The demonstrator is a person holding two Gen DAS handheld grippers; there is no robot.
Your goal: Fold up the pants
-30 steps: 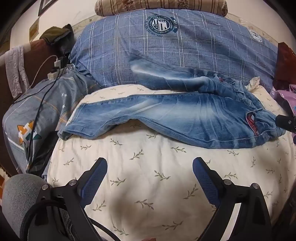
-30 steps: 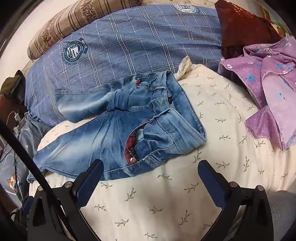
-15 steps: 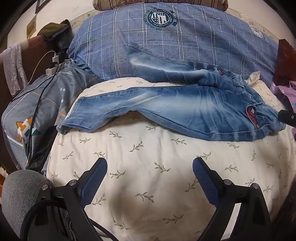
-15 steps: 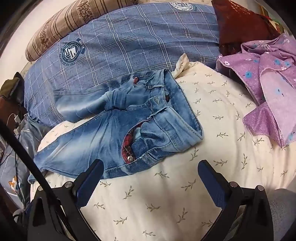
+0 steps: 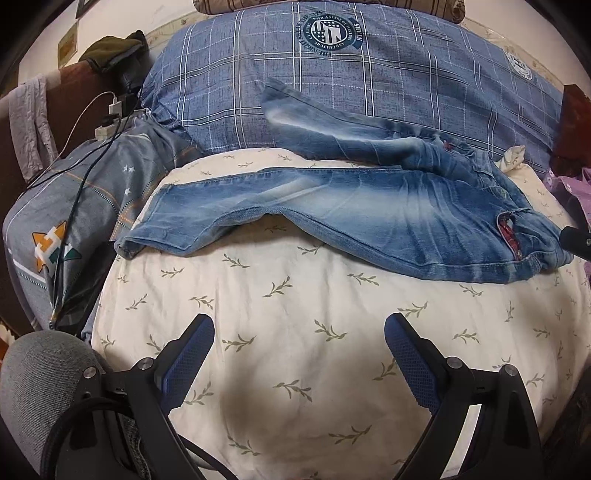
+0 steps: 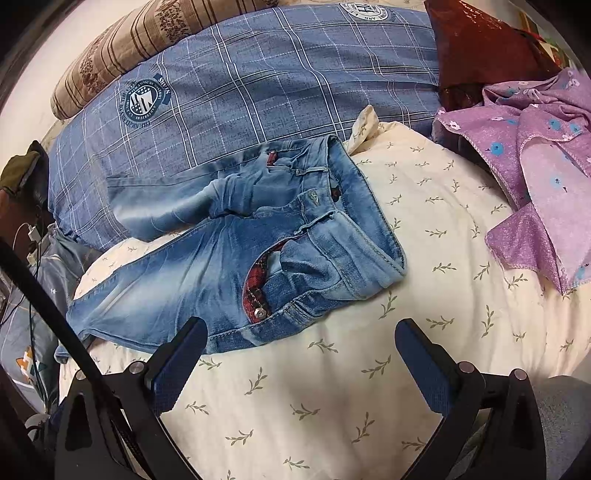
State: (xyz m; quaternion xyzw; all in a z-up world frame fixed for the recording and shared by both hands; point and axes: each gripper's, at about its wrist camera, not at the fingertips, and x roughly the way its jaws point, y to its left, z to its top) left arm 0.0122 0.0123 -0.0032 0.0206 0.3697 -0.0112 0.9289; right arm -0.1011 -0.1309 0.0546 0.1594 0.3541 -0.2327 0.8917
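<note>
the jeans (image 5: 369,206) lie unfolded across the middle of the frame on a cream leaf-print quilt (image 5: 295,332) on the bed, waistband at the right, one leg reaching to the left edge of the quilt, the other angled up onto a blue plaid pillow (image 5: 332,74). the pillow carries a round crest (image 5: 328,31) with ringed lettering, mirrored and too small to read. the left gripper (image 5: 299,347) hovers at the lower centre, fingers wide apart, holding nothing. the right gripper (image 6: 301,347) sits just below the waistband, fingers apart and empty. a purple floral cloth (image 6: 535,166) lies at the right of the right wrist view.
</note>
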